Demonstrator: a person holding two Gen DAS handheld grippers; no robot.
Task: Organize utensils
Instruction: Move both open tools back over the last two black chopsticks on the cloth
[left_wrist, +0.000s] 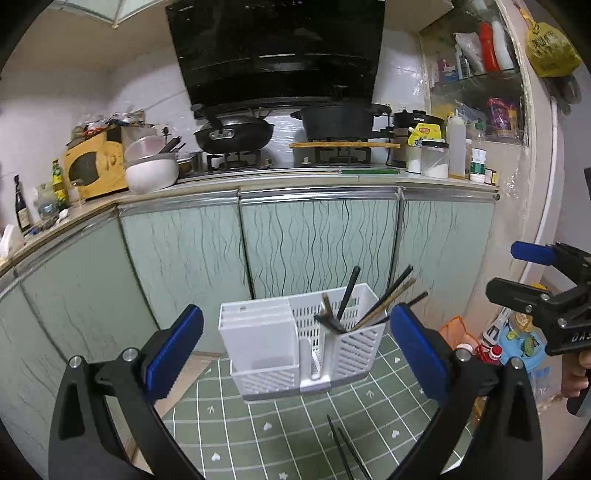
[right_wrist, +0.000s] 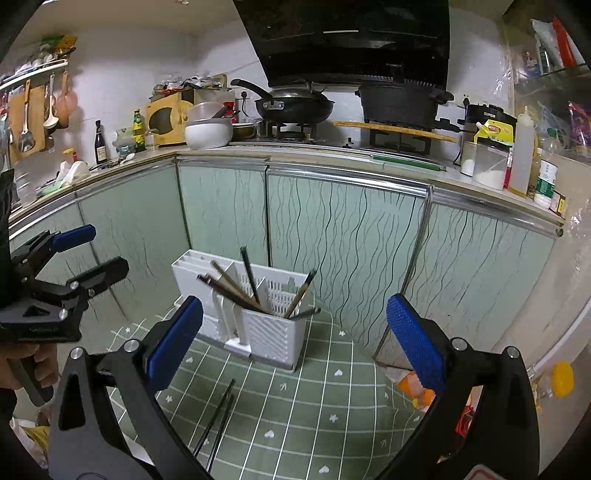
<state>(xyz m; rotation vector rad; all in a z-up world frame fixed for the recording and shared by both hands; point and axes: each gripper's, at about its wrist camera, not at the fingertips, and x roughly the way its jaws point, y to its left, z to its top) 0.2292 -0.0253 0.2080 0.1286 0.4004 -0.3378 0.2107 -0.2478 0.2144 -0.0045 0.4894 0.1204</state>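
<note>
Each hand-held gripper, left (left_wrist: 295, 350) and right (right_wrist: 295, 339), gapes wide, empty, facing the utensil holder (left_wrist: 295, 347)

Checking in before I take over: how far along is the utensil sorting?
Mostly done. Several chopsticks already stand in the slotted side of the white holder on the green mat. Nothing is in hand: the left gripper and right gripper are both open and empty. Left: a pair of black chopsticks lying on the mat in front of the holder.
</note>
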